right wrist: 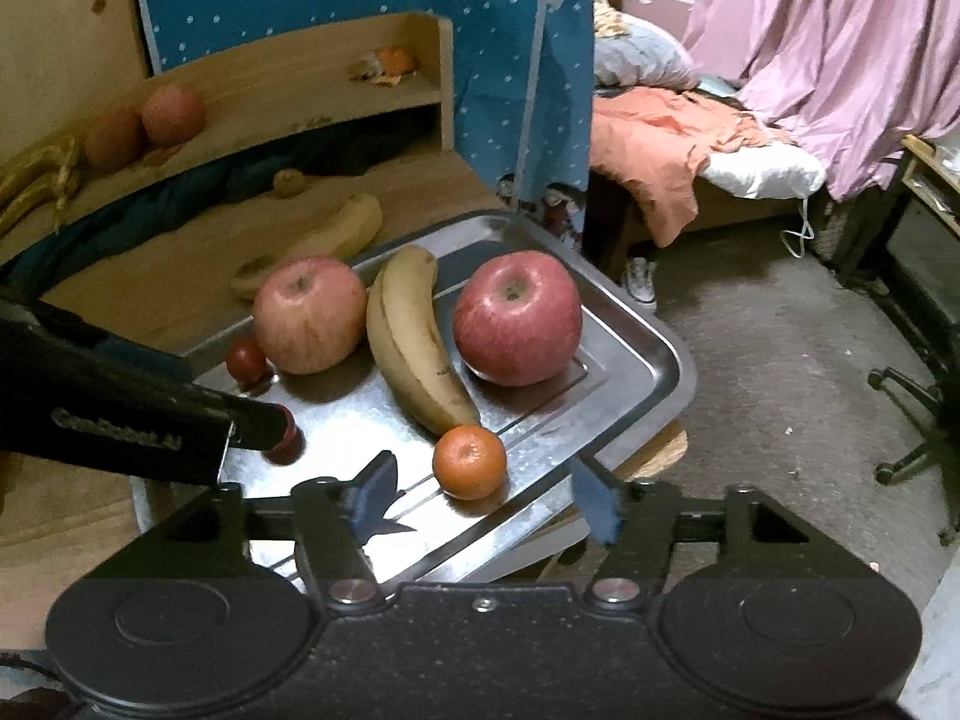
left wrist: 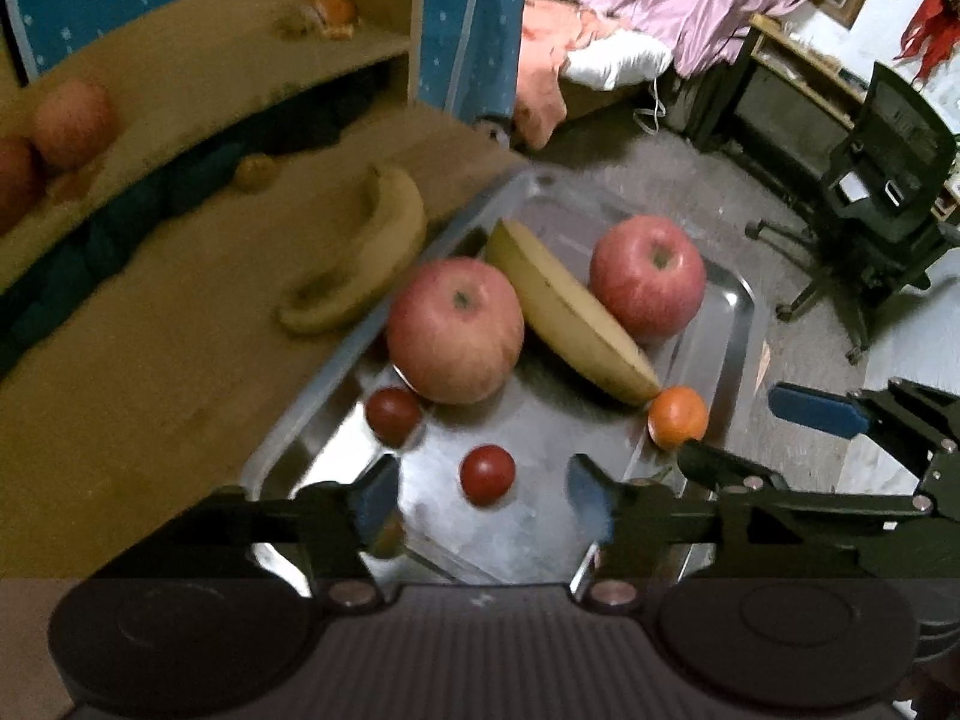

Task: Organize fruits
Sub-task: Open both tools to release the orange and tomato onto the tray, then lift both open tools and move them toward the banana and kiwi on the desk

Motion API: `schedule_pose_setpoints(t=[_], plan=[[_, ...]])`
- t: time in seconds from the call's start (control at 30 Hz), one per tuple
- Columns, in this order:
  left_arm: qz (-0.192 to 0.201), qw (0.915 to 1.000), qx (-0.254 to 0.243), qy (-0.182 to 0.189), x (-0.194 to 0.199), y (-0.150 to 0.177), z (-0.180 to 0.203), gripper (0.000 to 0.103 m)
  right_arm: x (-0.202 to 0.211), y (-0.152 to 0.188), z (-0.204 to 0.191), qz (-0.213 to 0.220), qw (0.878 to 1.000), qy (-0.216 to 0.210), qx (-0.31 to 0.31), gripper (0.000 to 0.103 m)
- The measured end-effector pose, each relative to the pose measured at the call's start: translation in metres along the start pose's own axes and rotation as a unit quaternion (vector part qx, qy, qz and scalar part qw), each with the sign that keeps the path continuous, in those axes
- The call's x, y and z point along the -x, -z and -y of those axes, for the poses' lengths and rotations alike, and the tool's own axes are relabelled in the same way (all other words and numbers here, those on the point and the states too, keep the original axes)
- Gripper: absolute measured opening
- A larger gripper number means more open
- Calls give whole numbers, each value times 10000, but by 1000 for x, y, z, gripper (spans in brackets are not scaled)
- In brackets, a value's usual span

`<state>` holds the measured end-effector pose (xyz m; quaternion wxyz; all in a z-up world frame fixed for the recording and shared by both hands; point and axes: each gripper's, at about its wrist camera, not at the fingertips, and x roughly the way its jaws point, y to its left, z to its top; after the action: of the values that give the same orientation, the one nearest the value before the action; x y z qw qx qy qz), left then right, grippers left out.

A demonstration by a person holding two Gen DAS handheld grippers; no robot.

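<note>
Left wrist view | left gripper (left wrist: 483, 495) wide, empty | right gripper (right wrist: 489, 498) wide, empty | metal tray (left wrist: 735, 324) holds apples, banana, tangerine, tomatoes; sorting seems unfinished

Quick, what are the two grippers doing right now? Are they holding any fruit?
Left gripper: open, holding nothing, hanging over a small red fruit in the metal tray.
Right gripper: open, holding nothing, with the orange just ahead.

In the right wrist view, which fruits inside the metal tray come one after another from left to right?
Small dark red tomato → pale pink apple → yellow-brown banana → deep red apple.
</note>
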<state>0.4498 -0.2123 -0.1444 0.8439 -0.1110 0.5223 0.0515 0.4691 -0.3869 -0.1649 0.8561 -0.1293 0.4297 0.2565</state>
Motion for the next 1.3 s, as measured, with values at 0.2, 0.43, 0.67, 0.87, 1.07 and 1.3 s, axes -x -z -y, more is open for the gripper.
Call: schedule_pose_setpoints(t=[0.2,0.43,0.67,0.87,1.07,1.3], plan=[[325,9994,-68,-45,27,2,-18,90,22,1,-18,146,9994,273,-130,90],[594,9980,-84,-192,55,12,-49,102,46,7,-45,283,9974,559,-368,102],[613,9974,44,-366,71,26,-91,103,67,16,-78,357,9952,689,-596,102],[544,9973,98,-483,80,39,-128,103,74,24,-110,222,9934,816,-772,102],[444,9975,129,-529,84,53,-163,103,75,33,-134,10,9906,999,-932,102],[308,9979,182,-545,84,69,-189,103,74,46,-161,-148,9899,1019,-970,102]])
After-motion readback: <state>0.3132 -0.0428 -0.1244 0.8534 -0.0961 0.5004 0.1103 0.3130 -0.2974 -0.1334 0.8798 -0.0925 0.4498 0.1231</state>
